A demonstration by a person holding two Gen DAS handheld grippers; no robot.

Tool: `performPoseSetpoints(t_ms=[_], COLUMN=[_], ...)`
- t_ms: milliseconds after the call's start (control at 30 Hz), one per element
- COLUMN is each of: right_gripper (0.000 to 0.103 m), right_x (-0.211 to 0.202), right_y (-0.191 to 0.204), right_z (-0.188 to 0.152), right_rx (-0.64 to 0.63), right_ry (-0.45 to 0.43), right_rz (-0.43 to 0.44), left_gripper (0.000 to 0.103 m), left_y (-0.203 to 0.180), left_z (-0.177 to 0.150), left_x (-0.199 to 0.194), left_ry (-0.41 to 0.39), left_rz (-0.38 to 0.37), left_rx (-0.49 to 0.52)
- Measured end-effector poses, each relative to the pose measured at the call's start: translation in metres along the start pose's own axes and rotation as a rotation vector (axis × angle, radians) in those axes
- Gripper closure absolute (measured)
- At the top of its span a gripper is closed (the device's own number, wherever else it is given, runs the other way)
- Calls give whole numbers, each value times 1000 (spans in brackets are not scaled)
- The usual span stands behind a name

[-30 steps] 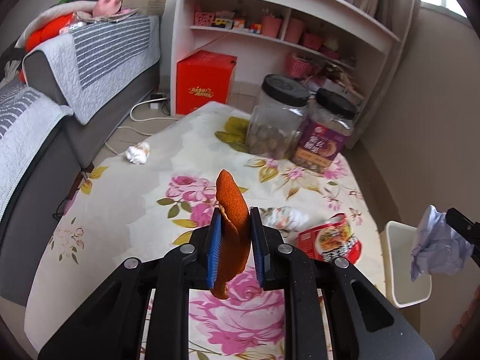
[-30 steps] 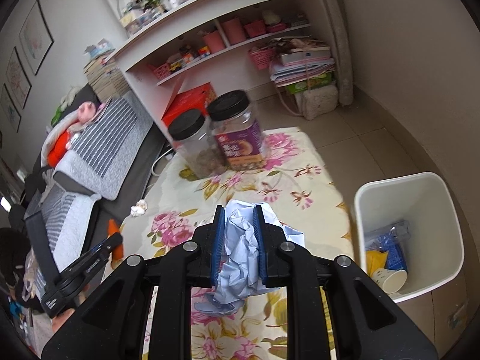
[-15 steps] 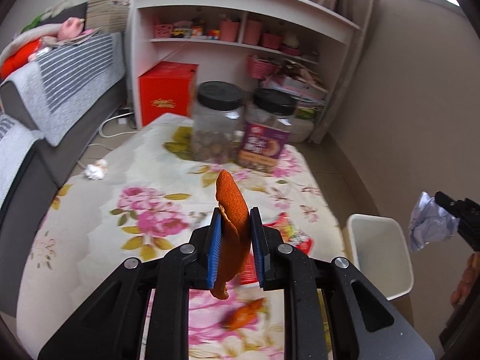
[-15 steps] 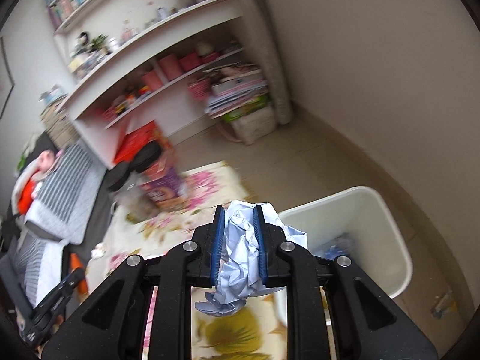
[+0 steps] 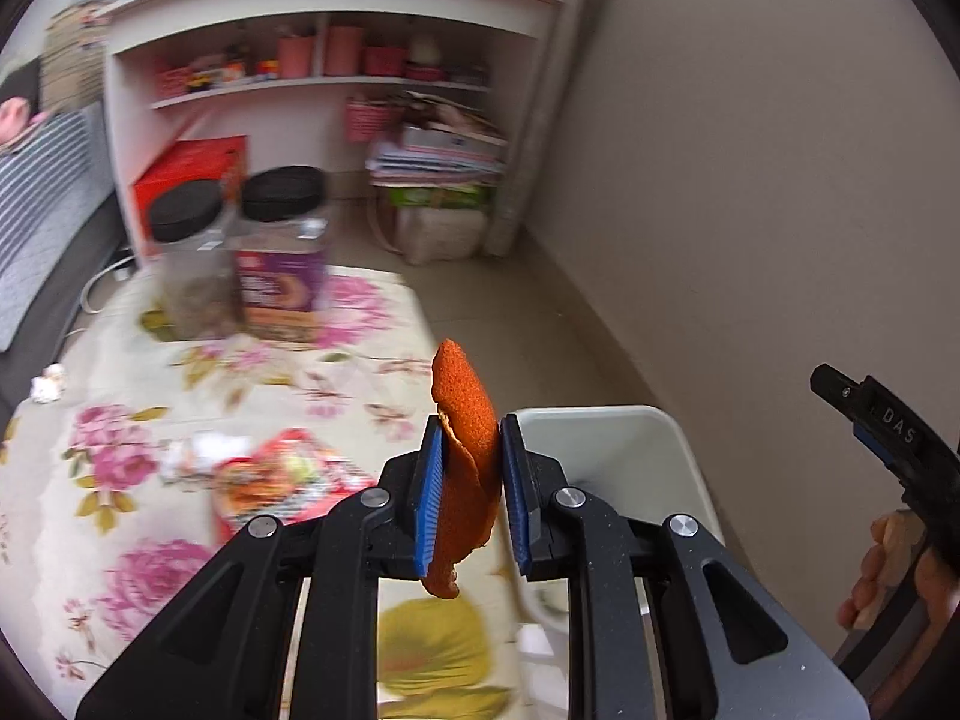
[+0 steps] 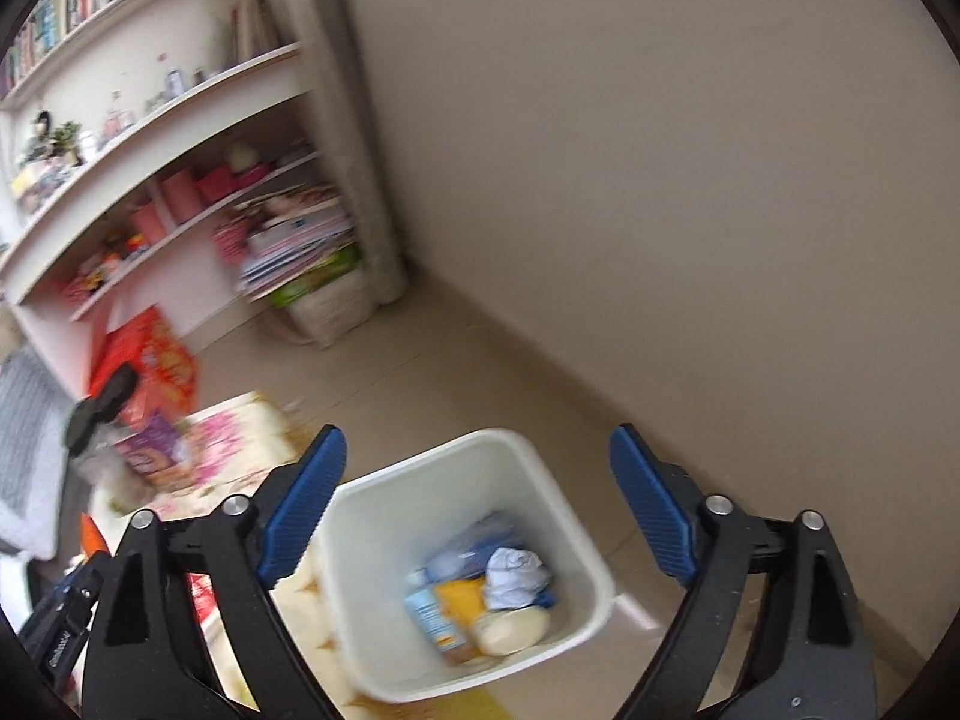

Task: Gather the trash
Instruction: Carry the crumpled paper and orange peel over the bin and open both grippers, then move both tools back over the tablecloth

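Left claw clamped tight on orange peel, peel upright between pads, long axis roughly vertical, tip sticking up past the fingertips, lower end hanging below. White bin just ahead and slightly right of that claw, mouth open upward, standing on the floor beside the floral-cloth desk. Claw pitched down and forward, likely not yet over the mouth. Right claw opening, jaws wide apart, nothing between pads, hovering directly above the bin, crumpled paper ball lying inside with other trash. Nearer for the peel drop: left. More trash on desk: red wrapper, tissue wad.
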State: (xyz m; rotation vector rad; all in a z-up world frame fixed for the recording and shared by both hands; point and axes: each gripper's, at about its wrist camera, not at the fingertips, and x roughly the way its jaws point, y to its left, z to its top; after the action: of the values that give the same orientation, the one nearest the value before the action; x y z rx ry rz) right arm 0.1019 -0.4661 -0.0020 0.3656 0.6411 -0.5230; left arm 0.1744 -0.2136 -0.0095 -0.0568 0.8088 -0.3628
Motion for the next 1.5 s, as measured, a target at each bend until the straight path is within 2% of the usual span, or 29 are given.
performPoseSetpoints(t_ms=[133, 400, 500, 633, 800, 1100, 1333, 1500], right_gripper=[8, 7, 7, 7, 7, 7, 7, 7], right_x=[-3, -13, -17, -19, -21, -25, -29, -30], right_y=[-27, -59, -67, -72, -60, -9, 22, 55], right_z=[4, 8, 8, 8, 3, -21, -35, -52], right_rx=[36, 35, 43, 50, 14, -166, -230, -341], right_ry=[-17, -78, -93, -89, -63, -23, 37, 61], right_rz=[-62, -230, -243, -246, -220, -155, -66, -43], left_gripper=[84, 81, 61, 53, 47, 28, 25, 24], left_y=[-37, -90, -98, -101, -92, -56, -8, 36], left_z=[2, 8, 8, 4, -3, -22, -47, -69], left_x=[18, 53, 57, 56, 49, 27, 26, 32], left_ry=[31, 88, 94, 94, 92, 78, 172, 279], left_rz=[-44, -92, -92, -79, -36, 54, 156, 218], left_rx=[14, 15, 12, 30, 43, 64, 101, 118])
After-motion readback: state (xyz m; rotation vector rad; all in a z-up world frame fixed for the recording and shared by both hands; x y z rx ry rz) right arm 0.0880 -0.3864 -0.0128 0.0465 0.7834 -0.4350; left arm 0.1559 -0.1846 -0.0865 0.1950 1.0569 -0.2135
